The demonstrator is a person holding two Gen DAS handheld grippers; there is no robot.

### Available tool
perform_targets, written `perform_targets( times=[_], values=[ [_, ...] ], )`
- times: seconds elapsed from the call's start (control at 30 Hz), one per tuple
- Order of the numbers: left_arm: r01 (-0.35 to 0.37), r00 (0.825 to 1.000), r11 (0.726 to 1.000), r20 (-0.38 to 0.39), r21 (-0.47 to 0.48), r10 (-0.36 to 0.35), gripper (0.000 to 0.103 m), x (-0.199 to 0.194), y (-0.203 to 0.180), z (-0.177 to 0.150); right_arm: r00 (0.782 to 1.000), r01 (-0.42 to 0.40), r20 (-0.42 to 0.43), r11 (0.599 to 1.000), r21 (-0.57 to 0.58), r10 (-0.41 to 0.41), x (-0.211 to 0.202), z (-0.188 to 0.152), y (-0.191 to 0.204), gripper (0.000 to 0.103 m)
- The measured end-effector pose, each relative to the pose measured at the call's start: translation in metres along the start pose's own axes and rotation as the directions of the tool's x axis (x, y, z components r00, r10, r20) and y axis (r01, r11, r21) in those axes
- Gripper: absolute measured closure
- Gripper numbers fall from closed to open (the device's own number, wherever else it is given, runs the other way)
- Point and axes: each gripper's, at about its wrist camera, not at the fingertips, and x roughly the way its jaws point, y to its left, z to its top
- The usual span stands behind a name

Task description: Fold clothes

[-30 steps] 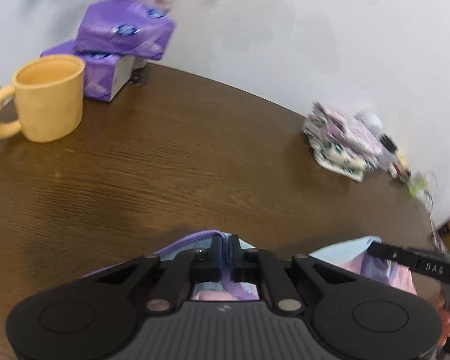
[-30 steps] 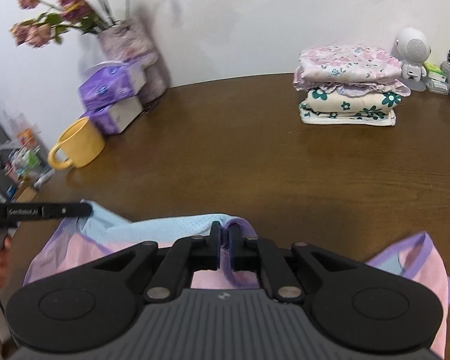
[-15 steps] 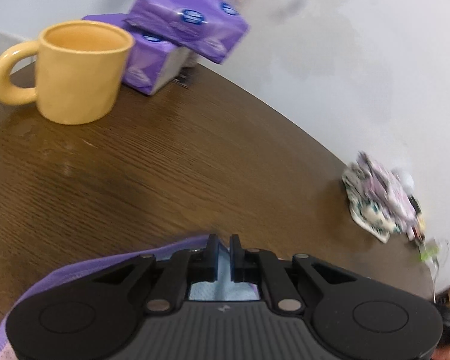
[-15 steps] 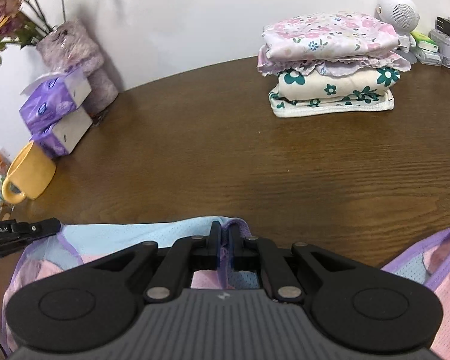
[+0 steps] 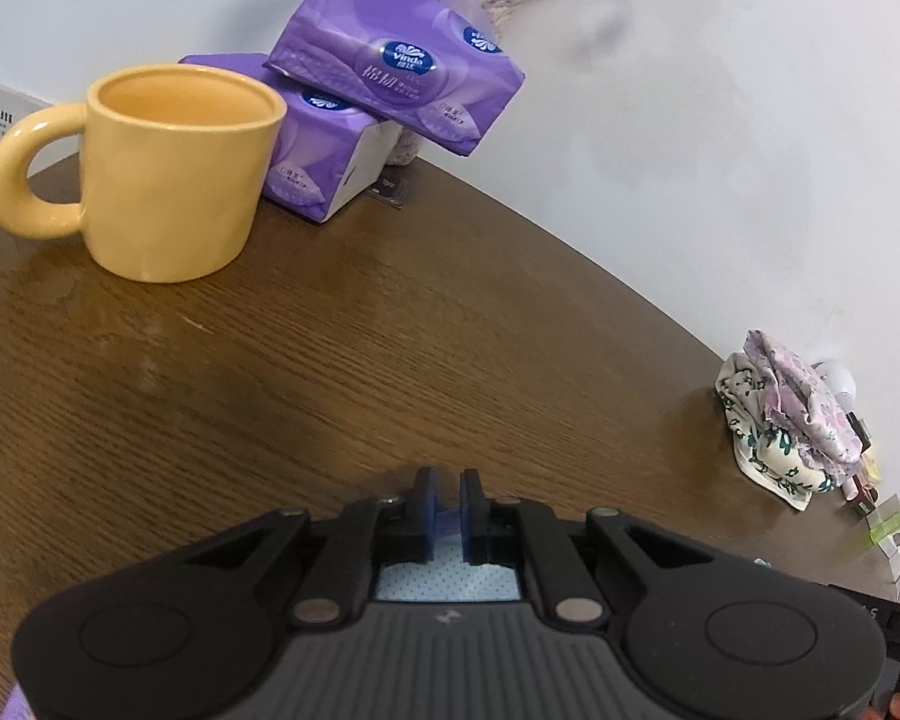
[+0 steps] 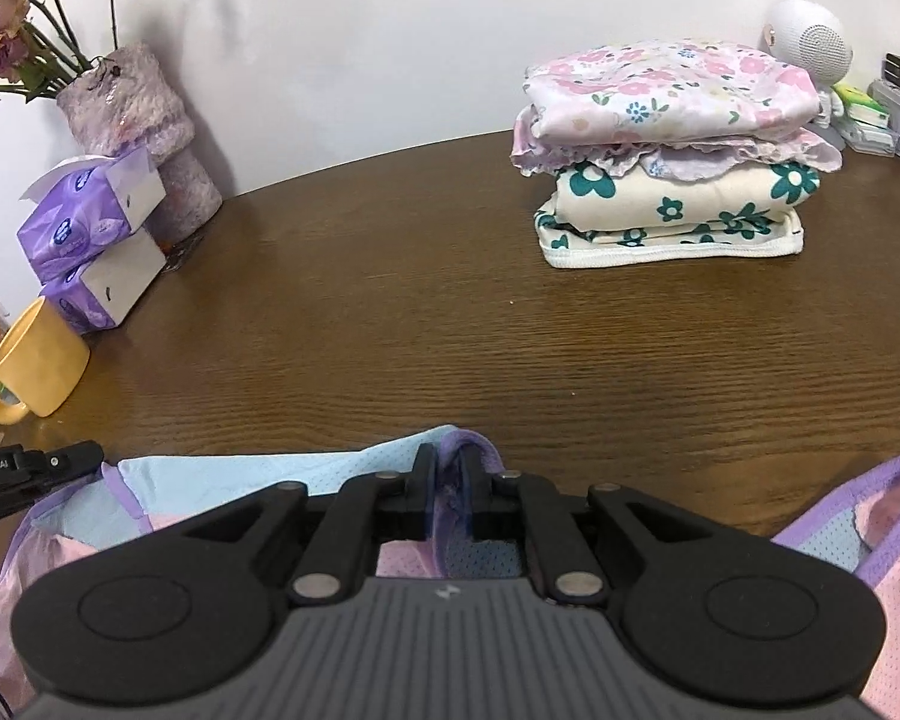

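A mesh garment in light blue, pink and purple (image 6: 240, 474) lies spread on the near part of the brown table (image 6: 390, 312). My right gripper (image 6: 448, 468) sits low over its purple hem. The jaws are opening, and the bunched hem still fills the gap between the pads. My left gripper (image 5: 448, 492) is at the garment's left end, where light blue mesh (image 5: 447, 579) shows under its fingers. Its jaws are opening too, with a narrow gap and a strip of purple edge loose in it. The left gripper's tip (image 6: 93, 456) also shows in the right wrist view.
A stack of folded floral clothes (image 6: 672, 162) stands at the back right, with a white speaker (image 6: 810, 42) behind it. A yellow mug (image 5: 174, 174), two purple tissue packs (image 5: 390, 72) and a fuzzy vase of dried flowers (image 6: 144, 138) stand at the back left.
Both grippers have come down and forward to the table with the garment. The left view has swung toward the mug. Both pairs of jaws have parted slightly.
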Motion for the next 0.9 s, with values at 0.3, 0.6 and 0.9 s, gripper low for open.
perform_targets(
  times=[0.3,0.6,0.9],
  values=[
    [0.014,0.995,0.985,0.098,0.172,-0.031,0.034,-0.081,-0.011,-0.014,0.992,-0.043,0.117,0.997,-0.069,0.051,-0.091,-0.023,-0.015,0.048],
    [0.056,0.996,0.938,0.051,0.342,-0.078,0.026,-0.138,-0.014,-0.083,0.994,-0.062,0.082,0.982,-0.179,0.078,-0.152,-0.119,-0.014,0.040],
    [0.083,0.995,0.896,0.011,0.435,-0.098,0.029,-0.175,0.000,-0.142,0.989,-0.114,0.077,0.984,-0.139,0.126,-0.177,-0.194,-0.008,0.040]
  ],
)
